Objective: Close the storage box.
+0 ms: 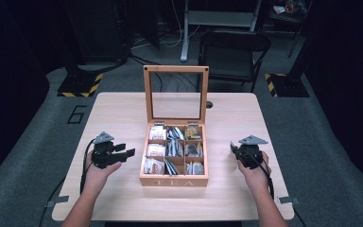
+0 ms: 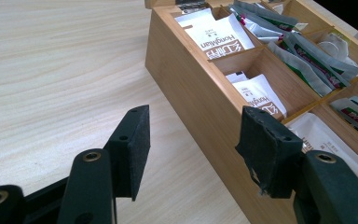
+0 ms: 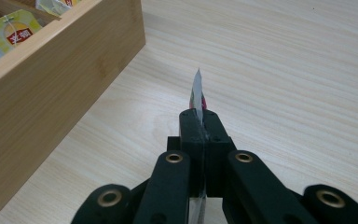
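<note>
Right gripper view: right tongs (image 3: 200, 122) clamped on a sachet (image 3: 197, 91) above the table (image 3: 284, 70); left tongs (image 2: 193, 149) apart beside the box (image 2: 191, 93).

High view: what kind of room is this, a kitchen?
Probably not a kitchen. It looks like a lab or workshop for recording: a bare wooden table, yellow-and-black striped stand bases on a grey floor, loose cables, and a black chair.

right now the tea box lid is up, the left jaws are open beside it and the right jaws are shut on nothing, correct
Not quite. The right gripper is not empty: in the right gripper view its jaws are shut on a thin tea sachet, seen edge on. The rest holds: the tea box has its lid up, and the left gripper is open beside it.
</note>
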Demonstrator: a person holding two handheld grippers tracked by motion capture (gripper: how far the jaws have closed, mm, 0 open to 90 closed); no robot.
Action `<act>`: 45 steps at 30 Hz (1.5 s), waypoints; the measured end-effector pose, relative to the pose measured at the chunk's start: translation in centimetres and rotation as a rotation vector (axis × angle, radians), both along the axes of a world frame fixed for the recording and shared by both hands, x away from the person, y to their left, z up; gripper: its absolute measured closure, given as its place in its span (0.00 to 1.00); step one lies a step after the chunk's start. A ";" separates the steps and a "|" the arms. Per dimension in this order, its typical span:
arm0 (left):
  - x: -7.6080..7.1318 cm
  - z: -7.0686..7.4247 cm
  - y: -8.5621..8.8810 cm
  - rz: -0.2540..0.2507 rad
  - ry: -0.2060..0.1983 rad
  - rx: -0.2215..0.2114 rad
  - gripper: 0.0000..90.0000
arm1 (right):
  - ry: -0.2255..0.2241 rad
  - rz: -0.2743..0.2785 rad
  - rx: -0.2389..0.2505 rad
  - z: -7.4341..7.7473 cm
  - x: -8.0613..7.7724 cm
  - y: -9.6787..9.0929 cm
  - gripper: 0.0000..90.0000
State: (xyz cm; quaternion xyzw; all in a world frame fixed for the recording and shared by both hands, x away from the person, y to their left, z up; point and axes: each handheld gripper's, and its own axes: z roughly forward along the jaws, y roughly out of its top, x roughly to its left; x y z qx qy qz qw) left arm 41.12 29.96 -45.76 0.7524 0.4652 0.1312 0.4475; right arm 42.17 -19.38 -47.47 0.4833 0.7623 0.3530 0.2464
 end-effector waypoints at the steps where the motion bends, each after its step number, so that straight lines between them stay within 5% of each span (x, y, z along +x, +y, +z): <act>1: 0.0 0.0 0.0 0.001 -0.001 0.000 0.48 | -0.004 0.008 -0.009 0.0 0.1 -0.2 0.99; 8: 0.0 0.0 0.0 0.001 -0.001 0.001 0.48 | 0.008 0.022 0.020 -0.2 -0.2 0.2 0.97; 20: 0.0 0.0 0.0 0.001 -0.001 -0.002 0.48 | 0.025 0.081 -0.019 -1.1 -0.4 2.1 0.94; 27: -0.1 0.0 -0.2 -0.008 -0.002 -0.001 0.48 | 0.041 0.055 -0.037 -1.6 -0.4 2.6 0.92; 45: 0.0 0.0 -0.1 -0.001 -0.001 0.002 0.48 | 0.097 0.064 -0.008 -2.4 -0.2 2.8 0.66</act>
